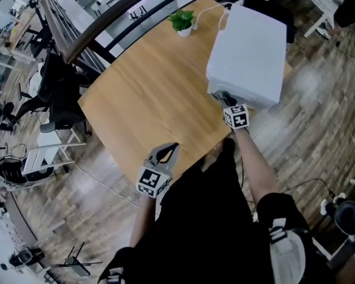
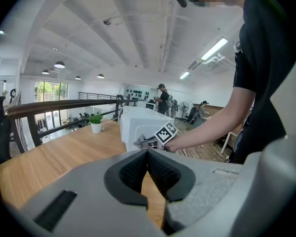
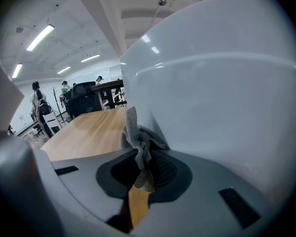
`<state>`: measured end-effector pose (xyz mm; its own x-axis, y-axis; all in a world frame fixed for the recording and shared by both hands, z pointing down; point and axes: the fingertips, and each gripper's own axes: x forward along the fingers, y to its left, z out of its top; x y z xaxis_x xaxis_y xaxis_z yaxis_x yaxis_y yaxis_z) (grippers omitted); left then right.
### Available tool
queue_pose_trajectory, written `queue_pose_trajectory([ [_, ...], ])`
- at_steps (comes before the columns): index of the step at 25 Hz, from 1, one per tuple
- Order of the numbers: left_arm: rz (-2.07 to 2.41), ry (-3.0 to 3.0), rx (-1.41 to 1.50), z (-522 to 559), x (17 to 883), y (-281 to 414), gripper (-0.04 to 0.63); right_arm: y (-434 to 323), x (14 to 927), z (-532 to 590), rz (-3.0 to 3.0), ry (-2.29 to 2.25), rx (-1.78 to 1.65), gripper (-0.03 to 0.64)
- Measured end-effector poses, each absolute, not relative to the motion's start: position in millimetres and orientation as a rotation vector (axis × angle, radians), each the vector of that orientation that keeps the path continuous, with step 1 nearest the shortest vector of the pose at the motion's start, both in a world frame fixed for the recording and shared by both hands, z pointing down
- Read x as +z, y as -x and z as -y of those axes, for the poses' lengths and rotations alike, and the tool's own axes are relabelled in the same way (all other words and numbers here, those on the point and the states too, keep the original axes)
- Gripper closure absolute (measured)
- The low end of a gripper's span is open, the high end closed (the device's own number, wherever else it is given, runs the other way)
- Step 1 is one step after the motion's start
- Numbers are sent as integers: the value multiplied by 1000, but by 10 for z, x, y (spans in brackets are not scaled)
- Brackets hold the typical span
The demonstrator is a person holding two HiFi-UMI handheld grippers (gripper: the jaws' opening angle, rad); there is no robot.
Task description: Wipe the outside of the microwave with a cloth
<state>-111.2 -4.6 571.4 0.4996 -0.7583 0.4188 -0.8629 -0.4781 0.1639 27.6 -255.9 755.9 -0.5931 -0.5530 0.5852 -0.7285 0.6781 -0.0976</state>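
Observation:
A white microwave (image 1: 248,52) stands on the wooden table (image 1: 148,93) at its right end. My right gripper (image 1: 223,99) is shut on a grey cloth (image 3: 136,137), and the cloth is pressed against the near lower corner of the microwave (image 3: 222,93). From the left gripper view the cloth (image 2: 140,141) bunches at the front of the microwave (image 2: 138,125). My left gripper (image 1: 168,151) hovers at the table's near edge, well left of the microwave, its pads (image 2: 160,169) together with nothing between them.
A small potted plant (image 1: 182,22) stands at the table's far edge, with a white cable (image 1: 216,16) running by the microwave. A dark railing (image 1: 112,16) runs behind the table. Black office chairs (image 1: 53,93) stand to the left. People stand in the far background.

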Motion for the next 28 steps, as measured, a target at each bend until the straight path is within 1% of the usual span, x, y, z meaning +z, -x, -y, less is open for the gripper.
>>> queue_pose_trajectory([
  [16,1260,-2472,414,211,5687,963,597,-890,7594,2459,2282,-1073,474,580],
  [28,1165,-2516,413,368,5690,712,597,-1523,7684,2418,2205,-1181,498,580],
])
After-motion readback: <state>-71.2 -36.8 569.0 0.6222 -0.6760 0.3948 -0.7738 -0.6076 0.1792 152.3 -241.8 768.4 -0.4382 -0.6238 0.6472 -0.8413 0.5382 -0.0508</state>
